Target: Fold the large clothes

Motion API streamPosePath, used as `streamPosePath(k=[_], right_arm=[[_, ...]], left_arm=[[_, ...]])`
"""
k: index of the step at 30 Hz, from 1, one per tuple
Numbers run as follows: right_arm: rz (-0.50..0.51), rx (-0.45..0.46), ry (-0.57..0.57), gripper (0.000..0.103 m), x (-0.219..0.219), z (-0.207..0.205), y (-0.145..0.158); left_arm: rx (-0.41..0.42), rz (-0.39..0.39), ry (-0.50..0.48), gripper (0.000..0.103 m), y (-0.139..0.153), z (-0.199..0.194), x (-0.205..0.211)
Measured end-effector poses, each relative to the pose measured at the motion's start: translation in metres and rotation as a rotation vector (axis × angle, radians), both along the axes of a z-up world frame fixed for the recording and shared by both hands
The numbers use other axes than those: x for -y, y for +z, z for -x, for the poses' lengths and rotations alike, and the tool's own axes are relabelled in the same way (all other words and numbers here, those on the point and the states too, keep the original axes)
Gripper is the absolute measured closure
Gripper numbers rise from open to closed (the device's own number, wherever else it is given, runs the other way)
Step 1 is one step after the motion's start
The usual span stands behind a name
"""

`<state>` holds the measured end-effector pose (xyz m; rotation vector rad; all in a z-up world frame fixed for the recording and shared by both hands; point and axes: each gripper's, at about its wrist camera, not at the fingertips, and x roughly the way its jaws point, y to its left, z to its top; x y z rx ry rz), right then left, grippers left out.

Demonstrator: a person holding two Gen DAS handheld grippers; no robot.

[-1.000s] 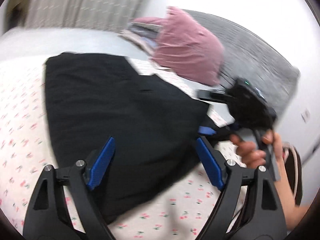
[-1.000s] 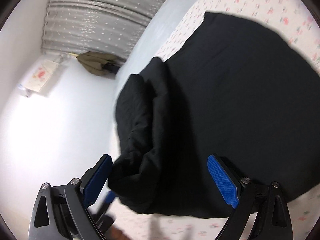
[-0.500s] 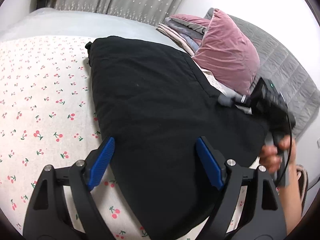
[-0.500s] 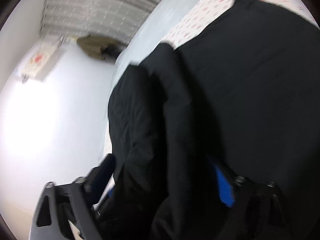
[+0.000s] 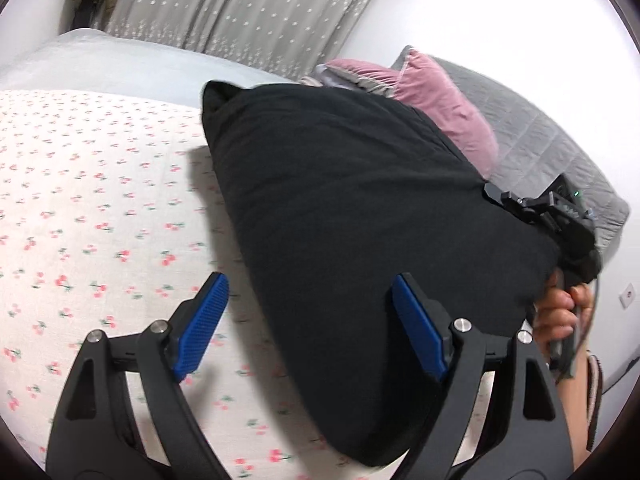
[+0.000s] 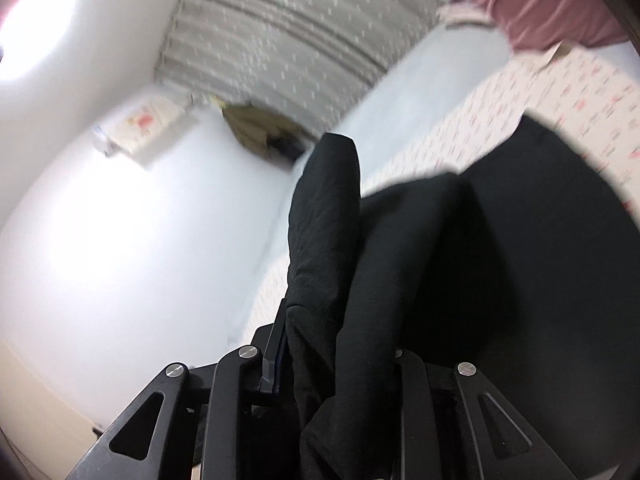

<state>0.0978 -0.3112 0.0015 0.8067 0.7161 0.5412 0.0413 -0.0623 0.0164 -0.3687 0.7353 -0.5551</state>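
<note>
A large black garment [image 5: 352, 208] lies across the cherry-print bed sheet [image 5: 100, 200], its right side lifted off the bed. My left gripper [image 5: 309, 280] hovers open over the garment's near left edge, blue pads [image 5: 200, 320] apart and touching nothing. In the left wrist view a hand [image 5: 560, 312] holds my right gripper [image 5: 532, 208] at the garment's raised right edge. In the right wrist view my right gripper [image 6: 336, 340] has its jaws closing on a bunched fold of the black garment [image 6: 332, 240], which fills the gap and hides the pads.
A pink pillow [image 5: 448, 108] and a folded stack of clothes [image 5: 344, 76] sit at the head of the bed against a grey quilted headboard [image 5: 552, 152]. A grey dotted curtain [image 5: 248, 12] hangs behind. White wall [image 6: 120, 220] lies left of the bed.
My right gripper's jaws went from wide apart to pinched on the garment's edge and rose, lifting that side. The left gripper shifted a little and stayed open.
</note>
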Motion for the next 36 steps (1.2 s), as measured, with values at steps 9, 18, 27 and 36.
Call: streamPosePath(k=[9, 18, 27, 36], right_arm=[[-0.172, -0.146, -0.214, 0.068, 0.136, 0.025, -0.074], [-0.292, -0.181, -0.342, 0.02, 0.185, 0.067, -0.075], [-0.105, -0.25, -0.271, 0.02, 0.145, 0.071, -0.069], [0.159, -0.092, -0.229, 0.068, 0.101, 0.071, -0.033]], left_arm=[[0.005, -0.021, -0.088, 0.019, -0.017, -0.005, 0.063], [-0.077, 0.14, -0.048, 0.019, -0.032, -0.01, 0.057], [-0.199, 0.218, -0.021, 0.015, -0.041, -0.011, 0.058], [-0.189, 0.204, -0.018, 0.014, -0.032, -0.006, 0.059]])
